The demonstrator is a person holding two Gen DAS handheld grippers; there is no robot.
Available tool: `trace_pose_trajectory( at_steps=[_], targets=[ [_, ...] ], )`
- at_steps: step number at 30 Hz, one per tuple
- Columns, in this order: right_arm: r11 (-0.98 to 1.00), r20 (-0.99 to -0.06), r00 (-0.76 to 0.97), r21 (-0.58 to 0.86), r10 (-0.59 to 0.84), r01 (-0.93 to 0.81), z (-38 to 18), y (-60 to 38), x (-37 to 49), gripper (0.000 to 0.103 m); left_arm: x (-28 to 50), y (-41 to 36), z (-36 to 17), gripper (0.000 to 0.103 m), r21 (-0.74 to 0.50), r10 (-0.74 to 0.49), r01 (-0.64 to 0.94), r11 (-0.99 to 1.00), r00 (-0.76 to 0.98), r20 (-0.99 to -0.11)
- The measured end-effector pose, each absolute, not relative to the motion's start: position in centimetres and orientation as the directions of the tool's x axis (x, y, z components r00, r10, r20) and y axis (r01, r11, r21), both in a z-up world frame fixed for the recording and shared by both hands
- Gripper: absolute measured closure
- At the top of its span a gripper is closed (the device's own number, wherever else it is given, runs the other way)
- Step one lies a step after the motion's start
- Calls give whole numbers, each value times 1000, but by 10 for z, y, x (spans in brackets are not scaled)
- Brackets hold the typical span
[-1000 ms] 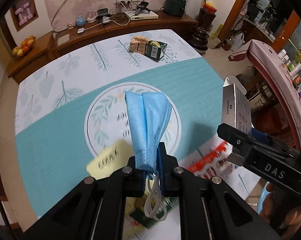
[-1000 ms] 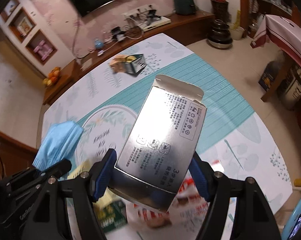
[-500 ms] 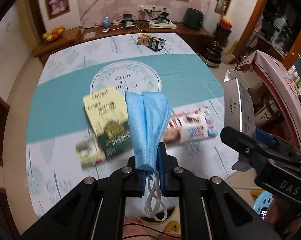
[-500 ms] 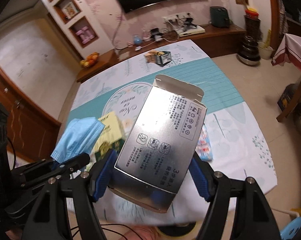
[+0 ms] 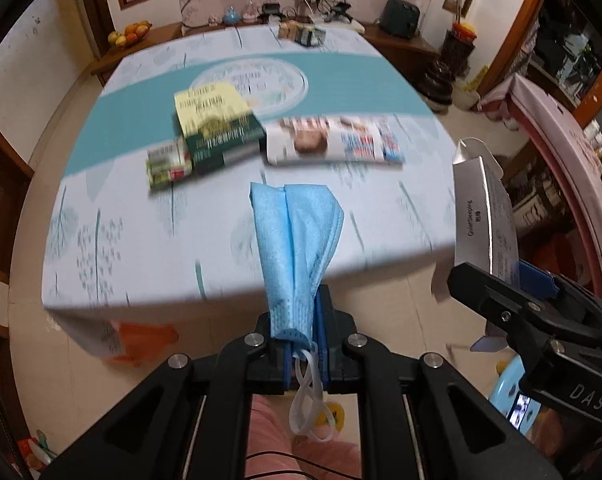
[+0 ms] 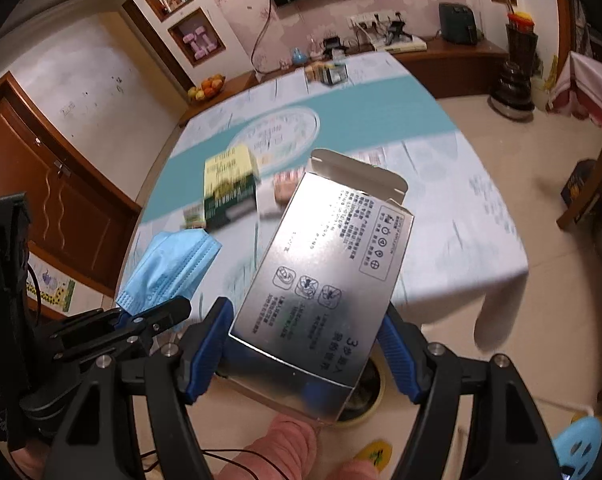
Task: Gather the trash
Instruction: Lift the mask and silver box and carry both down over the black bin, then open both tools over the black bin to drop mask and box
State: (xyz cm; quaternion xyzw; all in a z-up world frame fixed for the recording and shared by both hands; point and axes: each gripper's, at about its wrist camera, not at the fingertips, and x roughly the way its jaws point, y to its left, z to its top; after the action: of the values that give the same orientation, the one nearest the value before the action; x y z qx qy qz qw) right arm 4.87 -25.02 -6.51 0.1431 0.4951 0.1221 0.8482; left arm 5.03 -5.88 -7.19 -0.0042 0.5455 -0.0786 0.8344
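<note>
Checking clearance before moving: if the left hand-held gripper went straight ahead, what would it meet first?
Probably the table's near edge, though depth is unclear. The left hand-held gripper, shut on the blue mask, points there.

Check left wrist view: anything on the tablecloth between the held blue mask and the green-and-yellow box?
Nothing lies there. In the left wrist view the tablecloth is bare print between the blue face mask, clamped in the left gripper, and the green-and-yellow box.
</note>
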Motion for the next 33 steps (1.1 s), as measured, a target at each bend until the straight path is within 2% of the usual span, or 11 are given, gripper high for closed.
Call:
trace_pose_trajectory(
  at_steps=[7,12,28,31,33],
  targets=[
    [920,-841,403,392,362,-9,-104,-249,6,31,10,-57,-119,95,-90,-134,153,984,309,-941],
    [922,-870,342,387,356,24,-148,-242,-14,31,-7,-52,-175,95,-97,-133,161,982,232,-964],
    [924,-924,148,368,351,106,-368,-227,-13,31,19,-58,-382,94,-121,-150,204,971,131,-980],
    [928,-931,130,355,341,113,-403,-225,-8,31,29,-67,-419,88,-111,-139,223,968,112,-984],
    [931,-934,120,349,336,111,-421,-222,-4,31,34,-73,-438,80,-112,-137,226,968,99,-986]
  ],
)
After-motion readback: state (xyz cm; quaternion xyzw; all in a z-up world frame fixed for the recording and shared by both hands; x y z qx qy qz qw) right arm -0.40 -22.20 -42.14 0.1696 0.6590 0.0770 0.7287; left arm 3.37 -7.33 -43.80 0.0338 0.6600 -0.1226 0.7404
